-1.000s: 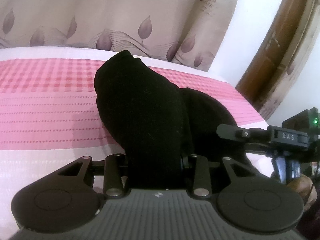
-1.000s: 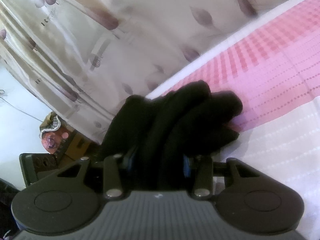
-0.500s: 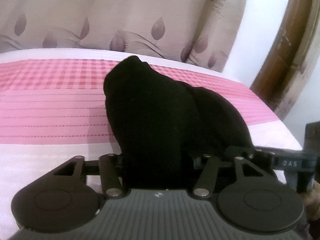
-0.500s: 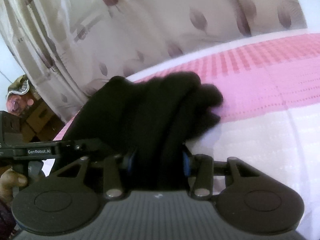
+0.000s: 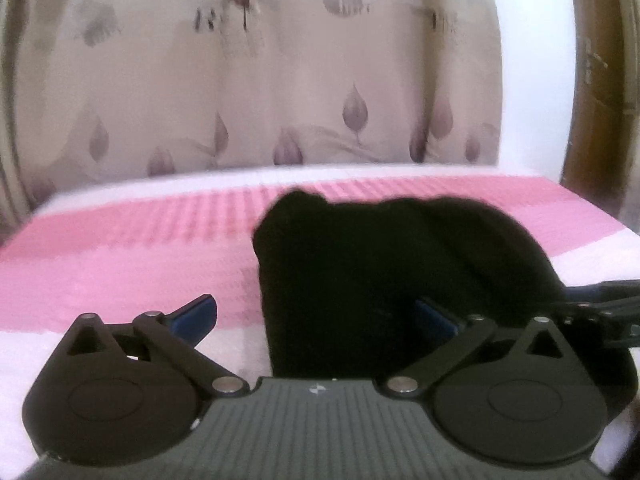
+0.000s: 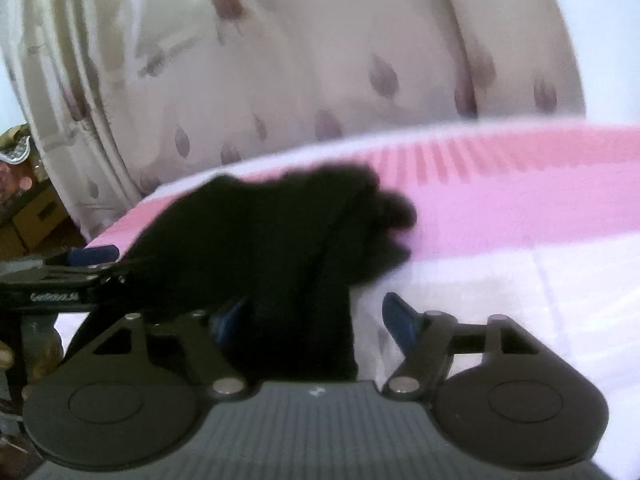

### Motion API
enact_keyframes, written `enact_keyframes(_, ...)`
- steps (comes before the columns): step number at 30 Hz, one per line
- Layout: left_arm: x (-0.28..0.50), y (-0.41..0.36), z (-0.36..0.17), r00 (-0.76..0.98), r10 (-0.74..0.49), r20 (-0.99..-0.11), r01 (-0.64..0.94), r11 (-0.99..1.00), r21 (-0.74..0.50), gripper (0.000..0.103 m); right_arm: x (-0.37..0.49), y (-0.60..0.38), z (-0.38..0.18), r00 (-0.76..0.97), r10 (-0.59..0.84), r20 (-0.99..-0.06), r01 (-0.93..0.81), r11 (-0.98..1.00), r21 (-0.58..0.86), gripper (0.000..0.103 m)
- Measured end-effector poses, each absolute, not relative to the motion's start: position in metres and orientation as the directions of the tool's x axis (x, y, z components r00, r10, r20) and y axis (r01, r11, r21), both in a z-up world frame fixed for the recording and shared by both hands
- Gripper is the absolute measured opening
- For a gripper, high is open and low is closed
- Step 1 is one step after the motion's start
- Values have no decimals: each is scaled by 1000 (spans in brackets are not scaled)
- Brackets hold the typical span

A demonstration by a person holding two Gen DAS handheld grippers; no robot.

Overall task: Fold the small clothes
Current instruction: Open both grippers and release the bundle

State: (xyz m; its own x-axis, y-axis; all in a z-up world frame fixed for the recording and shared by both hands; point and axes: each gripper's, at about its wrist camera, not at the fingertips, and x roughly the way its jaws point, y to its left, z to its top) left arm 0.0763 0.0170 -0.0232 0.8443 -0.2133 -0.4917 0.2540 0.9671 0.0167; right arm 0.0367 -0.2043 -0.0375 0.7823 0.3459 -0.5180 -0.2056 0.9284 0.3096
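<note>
Black garment point(image 5: 384, 280) slack on bedspread point(image 5: 120, 264), left gripper point(image 5: 316, 316) opening, right gripper point(image 6: 312, 320) opening, both released.

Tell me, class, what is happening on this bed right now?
A person works two hand-held tongs over a black garment bunched on a pink and white bedspread. Both the left tongs and right tongs are opening, with the cloth lying loose between their blue pads, so the garment is being let go.

Home bedroom: pink checked bedspread point(image 5: 120, 264), leaf-patterned curtain point(image 5: 280, 80) behind.
</note>
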Motion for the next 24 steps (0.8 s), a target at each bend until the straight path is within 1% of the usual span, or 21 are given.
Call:
enact_keyframes(1, 71, 16, -20, 862, -203, -465, 243, 970, 27, 103, 30, -200, -34, 797, 329, -507, -207, 937, 282, 80)
enact_keyframes(2, 65, 16, -16, 879, -187, -439, 226, 973, 37, 103, 21, -195, -29, 821, 299, -487, -201, 949, 244, 83)
enact_keyframes(3, 60, 16, -14, 893, -170, -417, 208, 977, 45, 103, 12, -194, -25, 842, 281, -461, -198, 955, 220, 87)
enact_keyframes(5, 51, 16, -9, 917, -131, -377, 162, 985, 51, 103, -6, -192, -19, 884, 245, -399, -185, 966, 183, 99)
enact_keyframes(6, 48, 16, -6, 922, -120, -369, 146, 988, 44, 103, -16, -190, -16, 904, 221, -366, -170, 971, 166, 103)
enact_keyframes(9, 41, 21, 3, 917, -127, -377, 137, 991, -1, 103, -39, -188, -11, 937, 202, -287, -163, 974, 154, 103)
enact_keyframes(11, 37, 22, 9, 915, -126, -384, 127, 992, -22, 103, -49, -185, -7, 942, 197, -272, -162, 976, 146, 103)
enact_keyframes(13, 34, 25, 13, 908, -126, -399, 123, 992, -34, 103, -54, -183, -4, 943, 196, -269, -161, 976, 144, 103)
enact_keyframes(15, 29, 27, 17, 910, -119, -397, 116, 993, -32, 103, -59, -181, -1, 947, 181, -263, -152, 980, 127, 103)
enact_keyframes(18, 23, 26, 20, 909, -79, -410, 89, 996, 5, 103, -64, -179, 1, 950, 164, -266, -142, 985, 100, 103)
enact_keyframes(20, 21, 24, 23, 906, -42, -422, 65, 997, 42, 103, -68, -180, 1, 946, 171, -274, -144, 983, 118, 103)
enact_keyframes(24, 10, 25, 27, 923, -42, -384, 73, 995, 68, 103, -72, -183, -2, 937, 177, -301, -139, 980, 144, 103)
